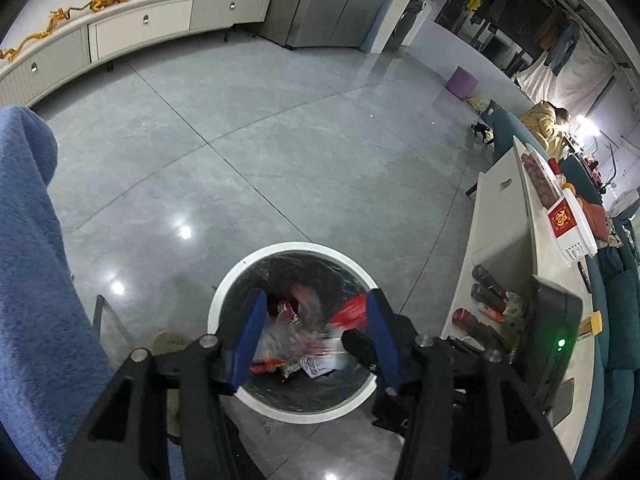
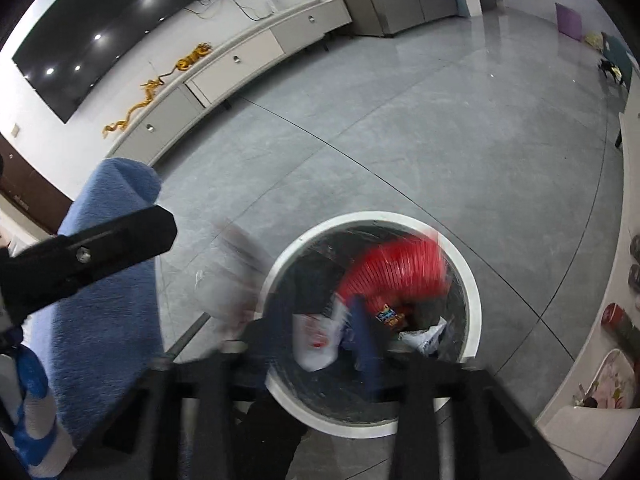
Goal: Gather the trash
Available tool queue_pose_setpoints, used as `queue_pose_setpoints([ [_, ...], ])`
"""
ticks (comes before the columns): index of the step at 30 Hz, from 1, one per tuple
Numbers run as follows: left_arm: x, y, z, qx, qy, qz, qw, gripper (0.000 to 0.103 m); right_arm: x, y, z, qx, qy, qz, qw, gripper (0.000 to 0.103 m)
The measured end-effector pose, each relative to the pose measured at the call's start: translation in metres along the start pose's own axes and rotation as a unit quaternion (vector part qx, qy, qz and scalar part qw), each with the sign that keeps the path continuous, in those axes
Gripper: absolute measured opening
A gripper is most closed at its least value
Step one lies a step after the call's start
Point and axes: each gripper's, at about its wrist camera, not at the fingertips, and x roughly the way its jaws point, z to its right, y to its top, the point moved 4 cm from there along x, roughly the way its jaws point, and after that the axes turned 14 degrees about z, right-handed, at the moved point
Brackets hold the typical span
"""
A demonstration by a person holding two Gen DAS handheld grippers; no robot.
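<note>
Grey tile floor (image 1: 280, 140), glossy, with a low white cabinet (image 1: 140, 20) along the far wall. Task thing first: the trash pile sits inside the trash bin (image 1: 224, 292), a round white-rimmed bin with a black liner, standing on the floor right under both tools.

- The red wrapper (image 2: 392, 276) is the biggest piece, crinkled and smeared. In the right wrist view its long axis runs from the bin's middle up toward the far right rim, lying tilted, not flat.
- A clear plastic bag (image 1: 288, 336) and white paper (image 1: 320, 364) lie lower, toward the near rim, with no clear direction.
- A white packet (image 2: 316, 340) stands roughly upright at the near rim, between my right fingers.

My left gripper (image 1: 316, 300) hangs over the bin mouth, blue pads spread wide with nothing between them. Judgement: it sits there so that anything let go lands inside the rim.

My right gripper (image 2: 316, 316) is also over the near rim, aimed down into the bin. It is too blurred to show whether it pinches the packet or is apart from it, so I cannot tell.

A blue towel (image 1: 28, 260) hangs at the left, beside the bin and apart from it. A white table (image 1: 500, 240) is at the right, well apart.
</note>
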Motion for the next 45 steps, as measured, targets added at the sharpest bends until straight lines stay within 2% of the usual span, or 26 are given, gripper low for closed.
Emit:
queue_pose_setpoints([
  [5,-0.002,-0.002,-0.003,-0.010,0.007,0.009,0.9999,0.050,-0.002,0.003,0.008,0.015,-0.012,0.002,1.000,0.042],
  [9,-0.025,0.000,-0.003,0.001,0.049,0.053,0.9974,0.050,-0.023,0.007,0.012,0.026,-0.034,0.025,0.999,0.042],
  [14,-0.076,0.007,0.001,0.020,0.108,0.139,0.9842,0.050,-0.057,0.026,-0.002,0.022,-0.060,0.079,0.995,0.043],
  [22,-0.158,0.009,0.007,0.046,0.162,0.210,0.9632,0.050,-0.128,0.040,-0.049,-0.023,-0.082,0.179,0.980,0.053],
  [25,-0.193,0.004,0.002,0.047,0.181,0.226,0.9559,0.057,-0.149,0.041,-0.068,-0.039,-0.080,0.203,0.975,0.056],
  [27,-0.213,0.002,-0.001,0.051,0.195,0.241,0.9495,0.058,-0.163,0.040,-0.084,-0.052,-0.081,0.220,0.971,0.060],
  [30,-0.241,-0.005,-0.007,0.048,0.210,0.255,0.9425,0.071,-0.182,0.036,-0.106,-0.073,-0.078,0.240,0.965,0.065],
  [32,-0.260,-0.011,-0.011,0.045,0.220,0.268,0.9368,0.073,-0.189,0.032,-0.118,-0.082,-0.072,0.247,0.963,0.067],
  [39,-0.317,-0.030,-0.027,0.036,0.238,0.301,0.9227,0.079,-0.214,0.015,-0.159,-0.115,-0.070,0.276,0.952,0.082],
  [43,-0.347,-0.041,-0.034,0.028,0.253,0.325,0.9109,0.089,-0.226,0.005,-0.173,-0.132,-0.077,0.290,0.945,0.089],
  [45,-0.357,-0.045,-0.037,0.025,0.257,0.330,0.9078,0.093,-0.229,0.001,-0.177,-0.139,-0.080,0.294,0.942,0.091],
])
